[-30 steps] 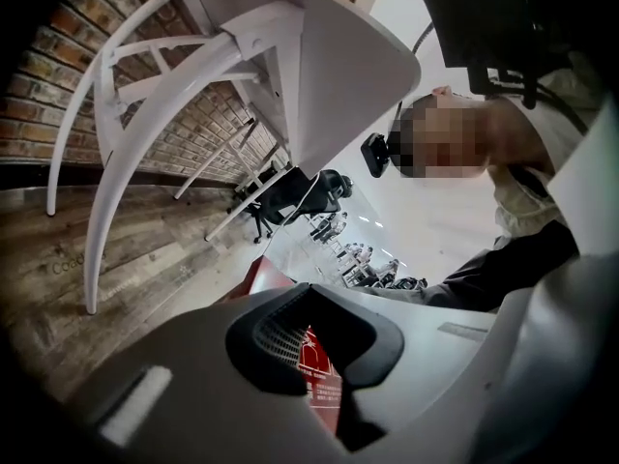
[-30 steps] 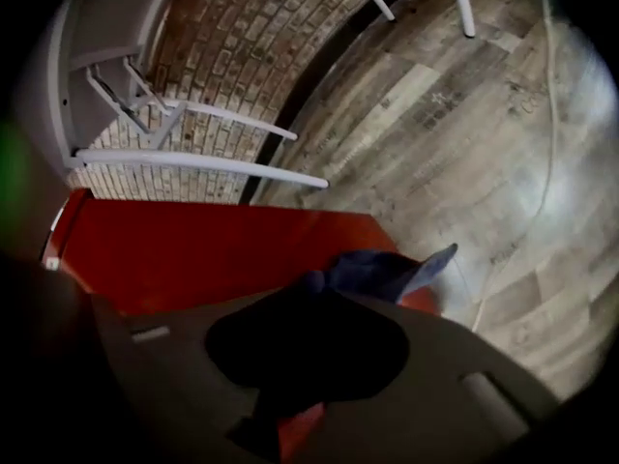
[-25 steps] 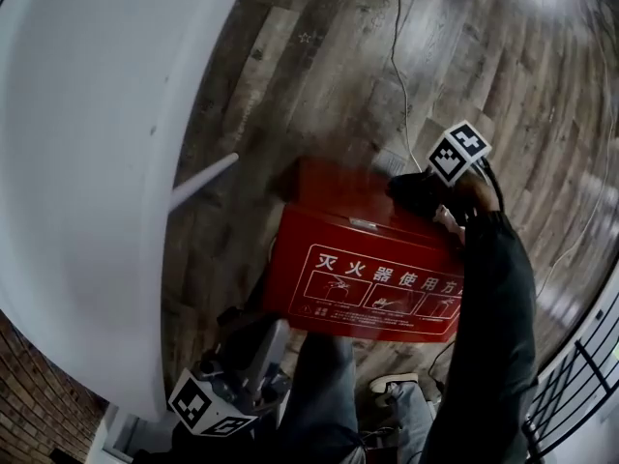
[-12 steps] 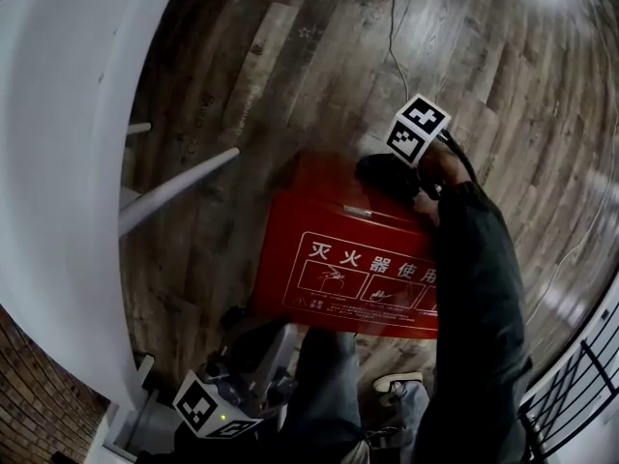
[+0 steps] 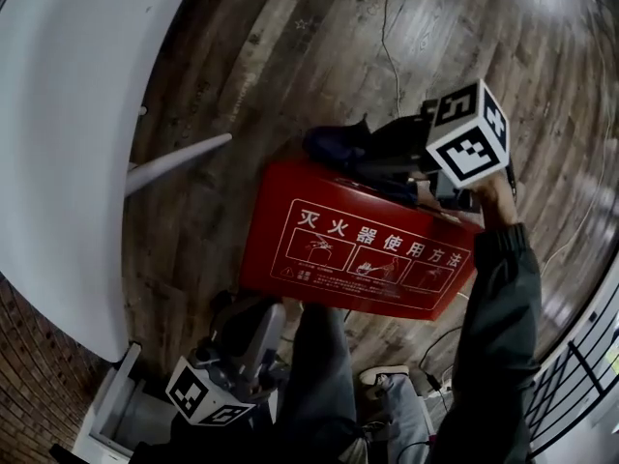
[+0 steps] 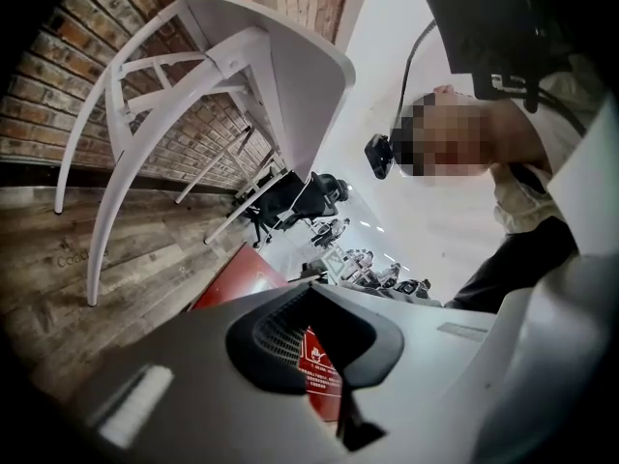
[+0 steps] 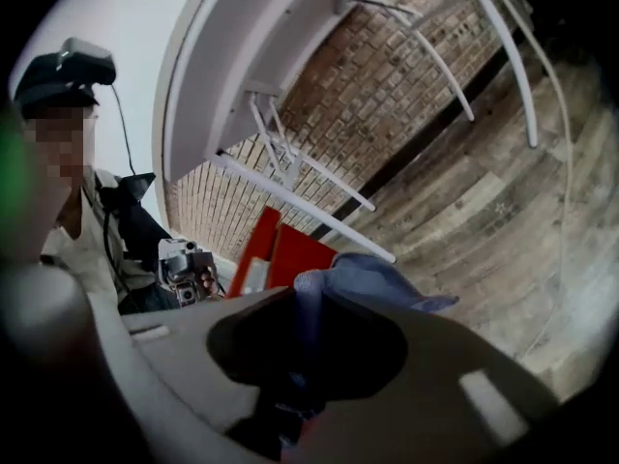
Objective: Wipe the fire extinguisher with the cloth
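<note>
A red fire-extinguisher box (image 5: 358, 259) with white printed instructions stands on the wood floor in front of the person's legs. My right gripper (image 5: 379, 149) hovers over the box's far edge, shut on a dark blue cloth (image 5: 338, 146) that sticks out to the left. The right gripper view shows the cloth (image 7: 372, 278) bunched between the jaws, with the red box (image 7: 290, 249) behind it. My left gripper (image 5: 259, 334) is low at the near left of the box, jaws together and empty. A strip of the box (image 6: 237, 283) shows past it in the left gripper view.
A big white chair (image 5: 68, 143) with slanting legs (image 5: 179, 162) fills the left side, backed by a brick wall (image 6: 58, 95). A thin cable (image 5: 387, 27) runs over the floor beyond the box. A black railing (image 5: 580, 375) stands at the lower right.
My right gripper has lifted off the box's top edge and rolled, carrying the cloth up with it. The left gripper has stayed about where it was.
</note>
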A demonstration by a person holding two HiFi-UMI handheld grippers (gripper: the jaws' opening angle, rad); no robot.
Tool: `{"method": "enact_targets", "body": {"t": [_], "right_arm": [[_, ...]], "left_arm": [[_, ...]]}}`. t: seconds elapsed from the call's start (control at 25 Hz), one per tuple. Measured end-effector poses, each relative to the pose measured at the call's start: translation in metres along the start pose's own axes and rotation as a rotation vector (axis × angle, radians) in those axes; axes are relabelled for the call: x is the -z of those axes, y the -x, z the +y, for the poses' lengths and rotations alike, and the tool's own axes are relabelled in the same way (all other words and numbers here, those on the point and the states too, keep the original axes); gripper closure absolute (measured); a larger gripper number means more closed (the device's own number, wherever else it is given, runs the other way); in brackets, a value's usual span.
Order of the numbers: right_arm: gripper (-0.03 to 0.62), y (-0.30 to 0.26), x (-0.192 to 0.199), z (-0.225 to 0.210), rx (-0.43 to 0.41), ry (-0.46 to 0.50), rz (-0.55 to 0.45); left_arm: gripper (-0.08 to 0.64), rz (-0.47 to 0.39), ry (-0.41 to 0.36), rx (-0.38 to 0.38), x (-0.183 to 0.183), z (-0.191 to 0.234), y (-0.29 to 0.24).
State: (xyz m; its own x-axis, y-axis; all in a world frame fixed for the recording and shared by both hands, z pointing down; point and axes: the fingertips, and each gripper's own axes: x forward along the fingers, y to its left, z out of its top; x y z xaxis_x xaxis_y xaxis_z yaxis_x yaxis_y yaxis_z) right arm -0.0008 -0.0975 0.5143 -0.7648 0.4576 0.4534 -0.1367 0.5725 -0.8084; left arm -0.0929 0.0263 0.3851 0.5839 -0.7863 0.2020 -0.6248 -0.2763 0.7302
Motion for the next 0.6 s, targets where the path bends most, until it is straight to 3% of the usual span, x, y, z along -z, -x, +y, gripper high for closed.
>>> {"method": "enact_targets", "body": {"t": [0.12, 0.28, 0.36, 0.44, 0.52, 0.6], "right_arm": [[0.506, 0.039, 0.0, 0.034, 0.144, 0.147, -0.117], [0.506, 0.082, -0.001, 0.085, 0.452, 0.328, -0.309], [0.505, 0.077, 0.011, 0.109, 0.61, 0.392, -0.301], [0.506, 0.048, 0.042, 0.121, 0.735, 0.387, -0.175], [0.506, 0.007, 0.054, 0.132, 0.763, 0.402, -0.152], [0.506, -0.035, 0.041, 0.143, 0.711, 0.441, -0.221]], "left_arm": [[0.563, -0.004, -0.01, -0.012, 0.0, 0.003, 0.005], [0.563, -0.018, -0.038, -0.043, -0.008, 0.014, 0.016], [0.563, -0.022, -0.046, -0.06, -0.01, 0.021, 0.02], [0.563, -0.022, -0.049, -0.074, -0.01, 0.025, 0.024], [0.563, -0.023, -0.053, -0.076, -0.011, 0.026, 0.025], [0.563, -0.026, -0.061, -0.072, -0.013, 0.024, 0.026]]}}
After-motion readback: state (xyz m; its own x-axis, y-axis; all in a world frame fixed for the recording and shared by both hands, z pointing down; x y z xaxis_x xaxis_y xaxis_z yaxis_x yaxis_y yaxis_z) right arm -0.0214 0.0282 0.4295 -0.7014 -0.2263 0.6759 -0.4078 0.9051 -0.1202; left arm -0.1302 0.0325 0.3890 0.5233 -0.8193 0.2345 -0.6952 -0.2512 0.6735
